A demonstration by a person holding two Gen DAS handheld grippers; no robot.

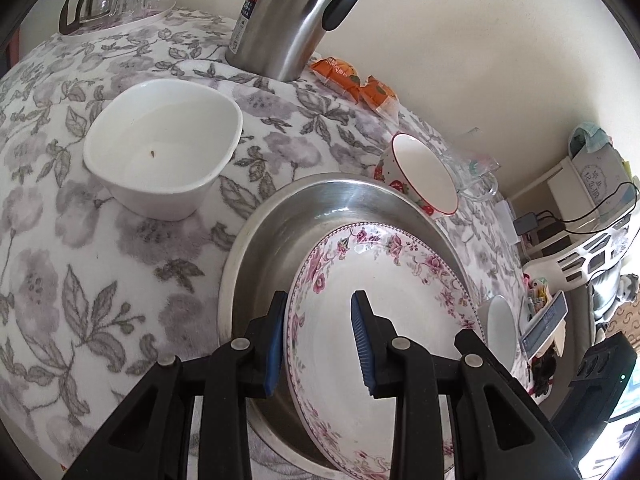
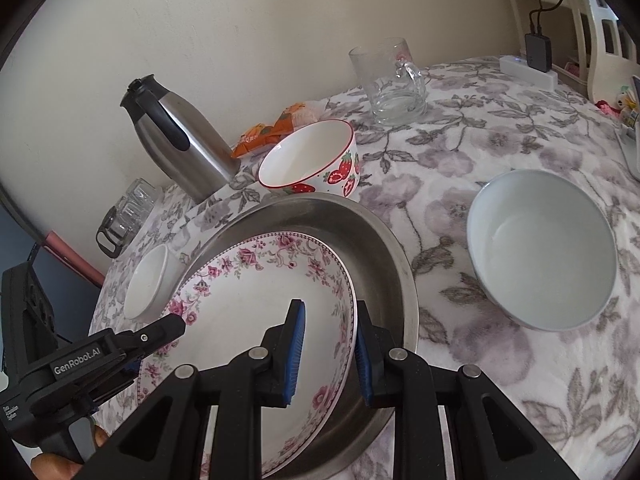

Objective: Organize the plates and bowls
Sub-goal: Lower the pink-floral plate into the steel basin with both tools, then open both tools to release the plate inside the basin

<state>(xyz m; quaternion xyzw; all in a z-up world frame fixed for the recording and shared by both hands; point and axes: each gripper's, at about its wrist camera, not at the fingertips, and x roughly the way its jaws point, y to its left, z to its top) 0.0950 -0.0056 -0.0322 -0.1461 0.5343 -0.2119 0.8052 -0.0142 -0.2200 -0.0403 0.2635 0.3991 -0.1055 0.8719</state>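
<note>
The left gripper (image 1: 318, 344) straddles the near-left rim of the floral plate (image 1: 384, 320), fingers spread, one pad on each side of the rim with gaps showing. The right gripper (image 2: 330, 350) straddles the opposite rim the same way, not clamped. The plate lies tilted inside the steel pan (image 2: 384, 248). Around the pan stand a strawberry bowl (image 2: 312, 160), a square white bowl (image 1: 160, 152), a round bowl (image 2: 544, 248), and a kettle (image 1: 296, 20).

— What covers the table (image 2: 500, 360)?
— A floral cloth. Ahead of the right gripper (image 2: 330, 354) sits a steel pan (image 2: 384, 248); right of it a white bowl (image 2: 544, 248).
— Beyond?
— Strawberry bowl (image 2: 312, 160), thermos (image 2: 180, 136), glass mug (image 2: 390, 84).
</note>
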